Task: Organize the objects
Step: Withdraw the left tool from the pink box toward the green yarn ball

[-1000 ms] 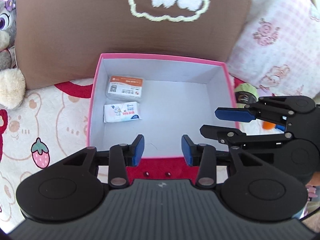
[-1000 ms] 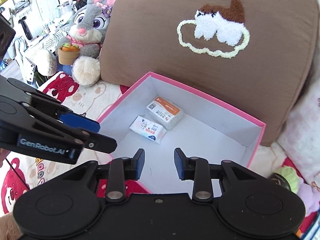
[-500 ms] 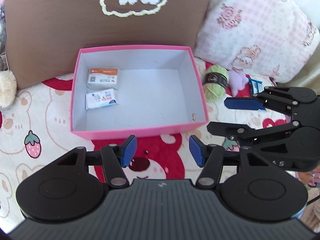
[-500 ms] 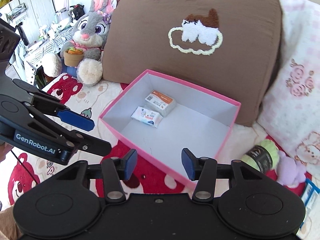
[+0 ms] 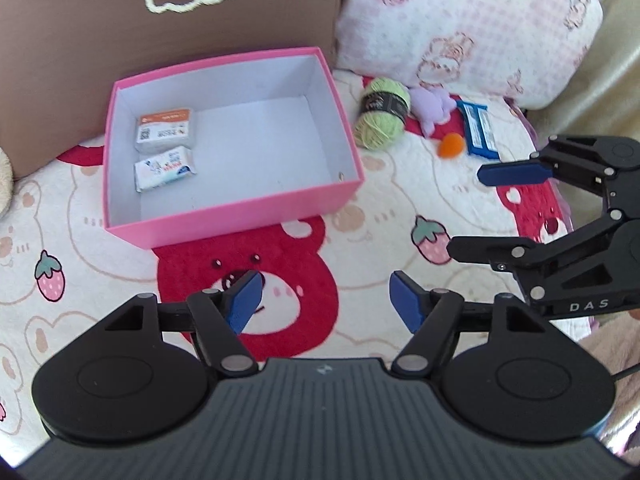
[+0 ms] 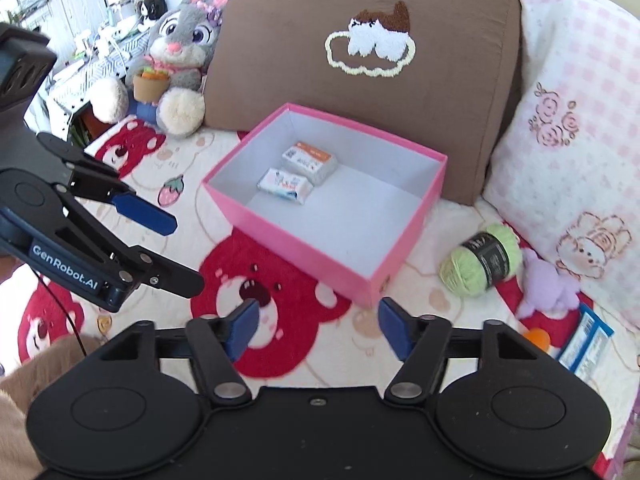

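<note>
- Left gripper [image 5: 325,298] & right gripper [image 6: 315,326] are both hanging empty, jaws just been spreading, nothing btwn.
- Pink box [image 5: 256,216] is holding two packets [image 5: 165,148].
- Next (judging): reaching for the yarn ball [image 6: 482,258], lying just right of the box.

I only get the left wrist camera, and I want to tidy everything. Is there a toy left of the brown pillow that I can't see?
Observer: Yes, a grey bunny plush sits beside the brown pillow.
Operator: Is it holding anything?
Observer: A small brown pot with orange carrots sits at its front.
Operator: My picture cuts off the pillow's top. What's on the cloud?
Observer: A fluffy brown-and-white animal patch.
</note>
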Demonstrator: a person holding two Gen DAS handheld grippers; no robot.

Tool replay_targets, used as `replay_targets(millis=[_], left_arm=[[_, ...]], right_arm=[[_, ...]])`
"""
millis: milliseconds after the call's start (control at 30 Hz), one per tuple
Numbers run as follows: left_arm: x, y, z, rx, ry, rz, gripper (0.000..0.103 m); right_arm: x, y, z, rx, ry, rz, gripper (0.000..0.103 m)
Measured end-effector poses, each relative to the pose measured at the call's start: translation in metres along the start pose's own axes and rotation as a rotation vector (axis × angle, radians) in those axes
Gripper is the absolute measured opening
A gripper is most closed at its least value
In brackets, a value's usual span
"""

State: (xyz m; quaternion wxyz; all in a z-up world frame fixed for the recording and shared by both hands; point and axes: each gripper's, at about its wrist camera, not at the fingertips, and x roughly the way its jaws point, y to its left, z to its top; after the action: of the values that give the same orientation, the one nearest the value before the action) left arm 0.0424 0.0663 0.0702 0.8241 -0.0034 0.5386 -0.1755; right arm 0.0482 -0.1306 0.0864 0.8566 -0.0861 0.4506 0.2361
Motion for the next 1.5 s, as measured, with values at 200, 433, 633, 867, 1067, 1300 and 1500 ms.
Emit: replay_targets(millis=[200, 433, 633, 867, 1067, 1300, 1500], left_arm=[[0.013, -0.026, -0.008, 0.054, 0.041, -0.032, 0.078], [0.029, -0.054, -0.013, 0.120, 0.058, -0.033, 0.086], [0.045, -0.070, -0.007, 0.177, 0.036, -0.016, 0.094], [0.059, -0.071, 0.012, 0.174, -0.044, 0.007, 0.098], [0.075, -0.072, 0.036, 0.159, -0.100, -0.011, 0.098], [0.082, -0.074, 0.061, 0.154, -0.159, -0.028, 0.098], [0.098, -0.070, 0.092, 0.130, -0.187, -0.061, 0.097]], right_arm=[[-0.010, -0.001, -0.025, -0.037, 0.028, -0.014, 0.075], [-0.015, -0.007, -0.056, -0.087, -0.005, -0.014, 0.090], [-0.008, -0.021, -0.067, -0.073, -0.032, -0.032, 0.090], [-0.005, -0.039, -0.077, -0.083, -0.114, -0.080, 0.090], [0.004, -0.053, -0.079, -0.079, -0.218, -0.163, 0.090], [0.019, -0.064, -0.071, -0.112, -0.298, -0.244, 0.090], [0.034, -0.082, -0.055, -0.046, -0.318, -0.244, 0.090]])
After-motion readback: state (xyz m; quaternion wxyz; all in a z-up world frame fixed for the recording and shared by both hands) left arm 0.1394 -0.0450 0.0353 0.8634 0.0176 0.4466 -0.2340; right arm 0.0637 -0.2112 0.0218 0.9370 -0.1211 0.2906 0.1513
